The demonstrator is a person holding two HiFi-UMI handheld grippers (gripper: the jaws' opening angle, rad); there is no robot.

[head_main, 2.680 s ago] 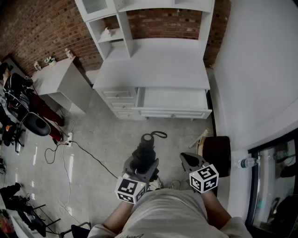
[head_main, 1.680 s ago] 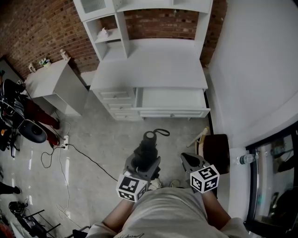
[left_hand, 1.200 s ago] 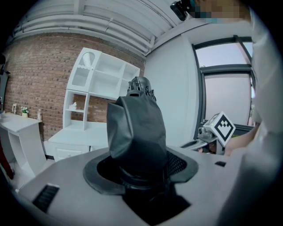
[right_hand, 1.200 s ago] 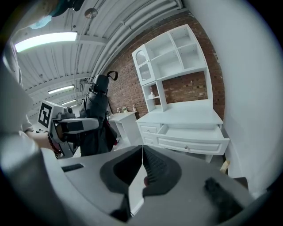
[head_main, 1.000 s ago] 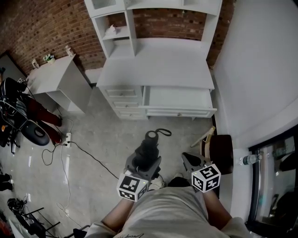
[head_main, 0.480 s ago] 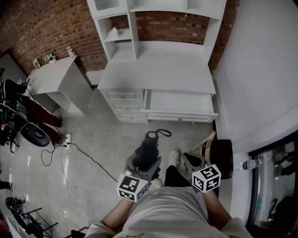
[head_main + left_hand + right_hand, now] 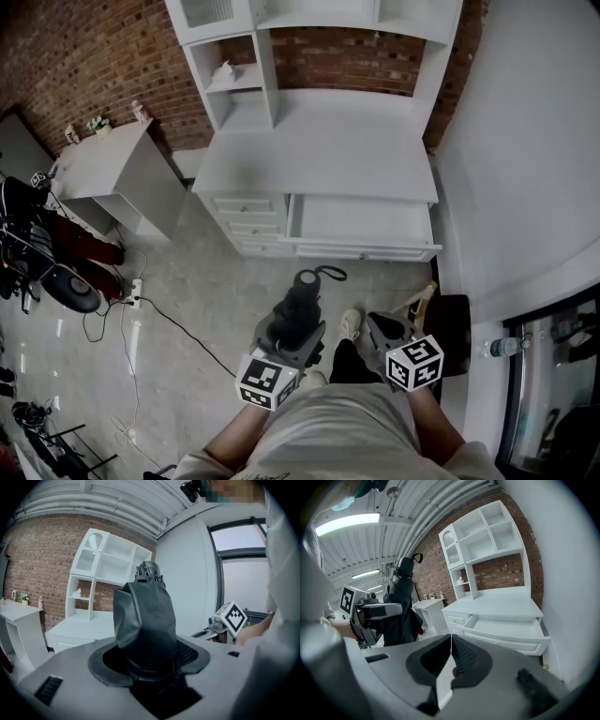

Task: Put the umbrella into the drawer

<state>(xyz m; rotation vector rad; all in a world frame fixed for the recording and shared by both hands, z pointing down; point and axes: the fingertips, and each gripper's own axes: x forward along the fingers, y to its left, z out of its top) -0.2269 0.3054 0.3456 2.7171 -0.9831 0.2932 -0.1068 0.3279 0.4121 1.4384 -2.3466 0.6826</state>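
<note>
A folded black umbrella [image 7: 298,302] with a wrist loop at its far end sticks out forward from my left gripper [image 7: 287,337], whose jaws are shut on its thick lower part. In the left gripper view the umbrella [image 7: 143,618] fills the space between the pads of the left gripper [image 7: 150,660]. My right gripper [image 7: 379,324] is beside it at the right, shut with nothing in it; its pads [image 7: 459,658] meet edge to edge. Ahead, the white desk's wide drawer [image 7: 361,223] stands pulled open and looks bare inside, as the right gripper view of the drawer [image 7: 506,627] also shows.
A stack of small shut drawers [image 7: 246,216] is left of the open one, with a shelf hutch [image 7: 246,66] above the desk top. A white side cabinet [image 7: 112,169] stands at left, a cable [image 7: 173,317] crosses the floor, and a dark stool [image 7: 455,319] sits by the right wall. My shoe [image 7: 349,323] shows between the grippers.
The desk and its open drawer have come nearer in the head view as I step towards them; a shoe has come into view. Both grippers keep the same hold and pose.
</note>
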